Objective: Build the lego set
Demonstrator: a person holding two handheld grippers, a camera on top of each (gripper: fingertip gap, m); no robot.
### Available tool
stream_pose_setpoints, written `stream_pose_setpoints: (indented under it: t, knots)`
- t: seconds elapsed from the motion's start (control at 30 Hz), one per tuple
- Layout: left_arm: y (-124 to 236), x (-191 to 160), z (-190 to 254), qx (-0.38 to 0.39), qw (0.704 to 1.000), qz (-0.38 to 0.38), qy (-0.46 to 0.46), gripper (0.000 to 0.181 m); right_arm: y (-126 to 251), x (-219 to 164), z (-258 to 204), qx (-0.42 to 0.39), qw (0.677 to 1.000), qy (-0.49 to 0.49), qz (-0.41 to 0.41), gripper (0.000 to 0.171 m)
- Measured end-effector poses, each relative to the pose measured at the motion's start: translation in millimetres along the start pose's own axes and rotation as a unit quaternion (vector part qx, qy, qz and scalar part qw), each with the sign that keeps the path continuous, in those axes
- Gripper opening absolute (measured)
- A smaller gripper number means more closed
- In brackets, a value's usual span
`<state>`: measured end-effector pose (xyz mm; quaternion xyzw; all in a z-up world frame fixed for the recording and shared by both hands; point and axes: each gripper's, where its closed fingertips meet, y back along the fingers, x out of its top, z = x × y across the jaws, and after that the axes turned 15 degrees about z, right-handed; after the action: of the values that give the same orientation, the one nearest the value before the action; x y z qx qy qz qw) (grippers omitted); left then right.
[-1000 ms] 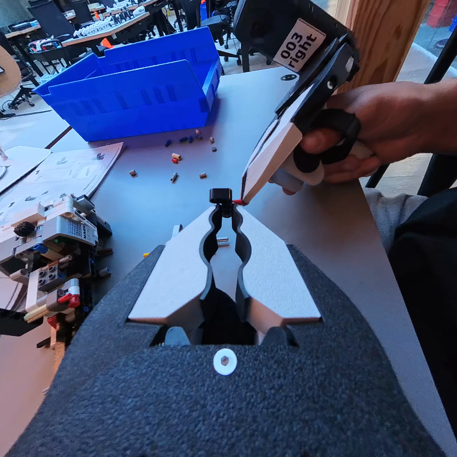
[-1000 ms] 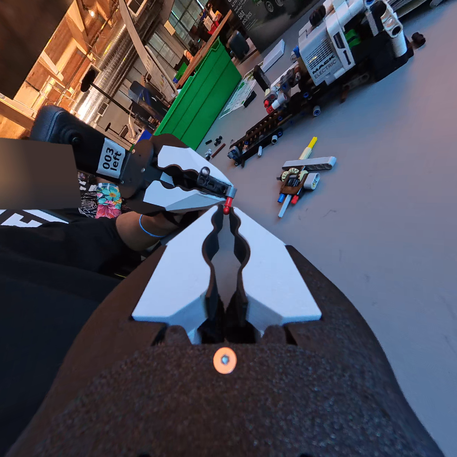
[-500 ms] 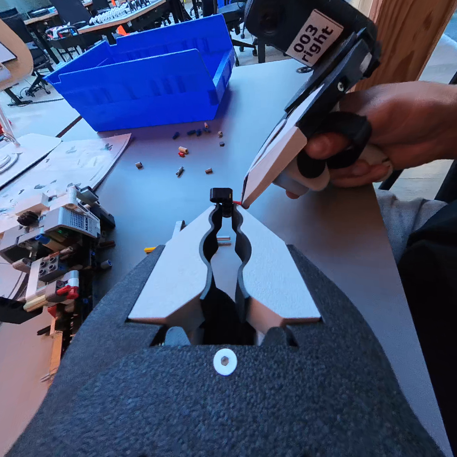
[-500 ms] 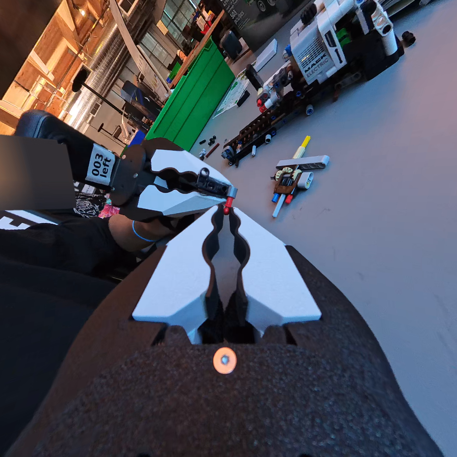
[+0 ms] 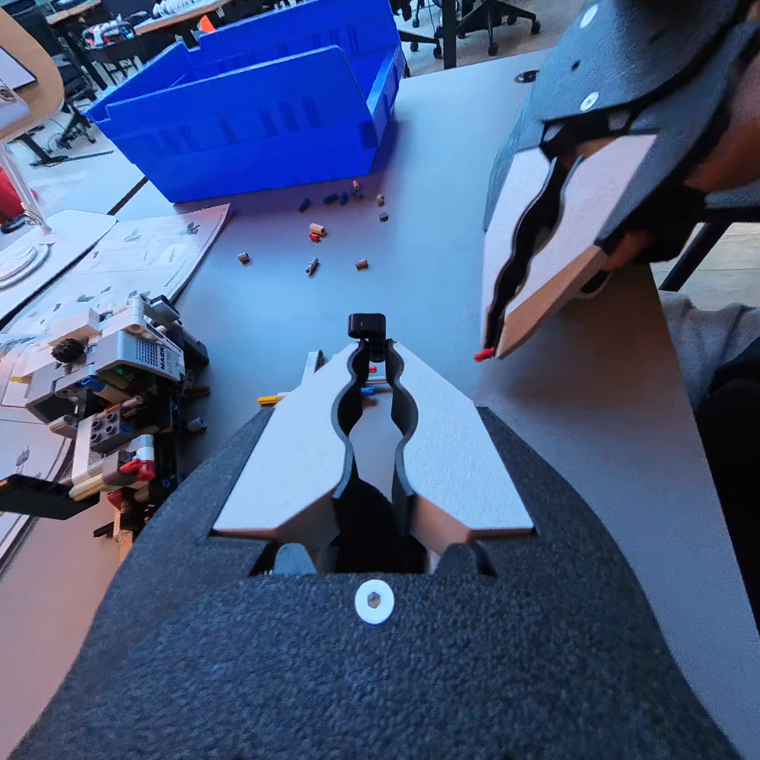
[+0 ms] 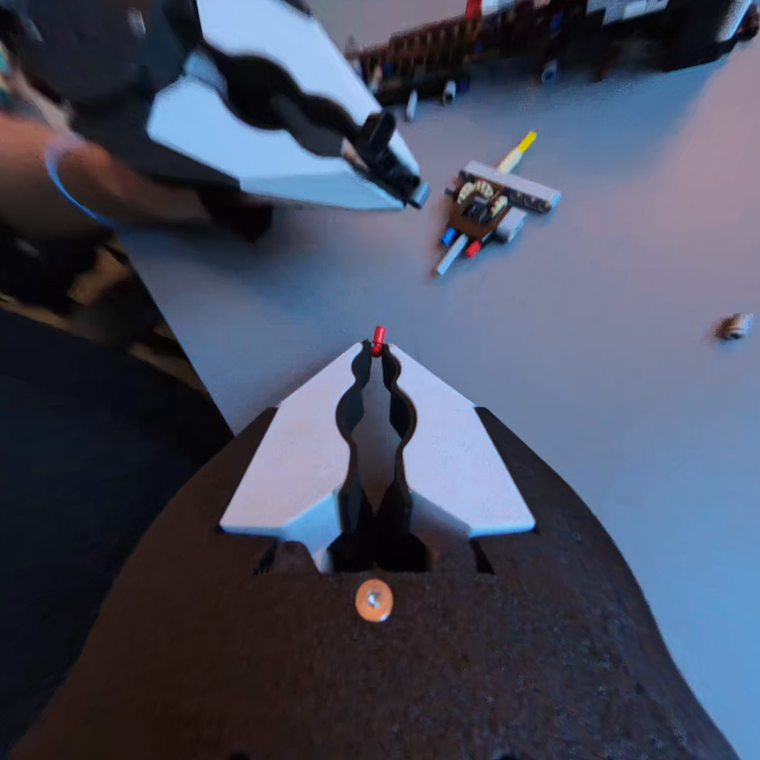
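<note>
The right gripper [image 6: 377, 349] has its fingers drawn together on a small red pin [image 6: 378, 338], whose head pokes out past the tips over the grey table [image 6: 617, 411]. In the left wrist view that same gripper hangs at about two o'clock, tilted downward, with the red pin jutting from its lower tip, clear of the other tool. The left gripper [image 5: 372, 349] is pressed together on a black lego piece [image 5: 367, 327], which stands up beyond the fingertips; in the right wrist view this gripper sits at about eleven o'clock, blurred, the black piece ending in a grey tip. The two held parts are apart, not touching. On the table at one o'clock from the right gripper lies a small sub-assembly [image 6: 491, 205] of grey beams with tan gears, a yellow axle and blue and red pins. Off at nine o'clock from the left gripper stands the half-built white and grey truck model [image 5: 111, 395], resting partly on the instruction sheets [image 5: 135, 255]. Farther out, around twelve o'clock, loose small pieces [image 5: 316, 232] are scattered on the tabletop just in front of a blue plastic bin [image 5: 255, 119]. A lone small grey piece [image 6: 734, 331] lies at three o'clock in the right wrist view, too blurred to identify.
</note>
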<state>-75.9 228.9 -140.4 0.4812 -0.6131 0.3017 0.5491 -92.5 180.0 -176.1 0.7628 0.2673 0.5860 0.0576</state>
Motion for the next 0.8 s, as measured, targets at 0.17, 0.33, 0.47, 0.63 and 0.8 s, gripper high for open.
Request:
stream_pose_setpoints:
  t: [0.17, 0.33, 0.47, 0.63, 0.8]
  knots:
    - [-2, -5, 3, -0.009, 1.0, -0.014, -0.002, 0.005, 10, -17, -4, 0.014, 0.988, 0.135, -0.071, 0.004]
    - [-1, -6, 6, -0.015, 1.0, -0.018, -0.008, 0.005, 10, -23, -6, 0.034, 0.986, 0.139, -0.082, 0.005]
    - [-2, -7, 7, -0.02, 1.0, -0.02, -0.008, 0.005, 11, -19, -10, 0.043, 0.99, 0.121, -0.066, 0.013]
    - [-1, -7, 8, -0.022, 0.999, -0.022, -0.005, 0.005, 14, -18, -8, 0.004, 0.991, 0.121, -0.049, 0.032]
    - [-1, -7, 10, -0.03, 0.999, -0.02, -0.003, 0.005, 20, -23, -16, -0.028, 0.981, 0.19, -0.035, 0.036]
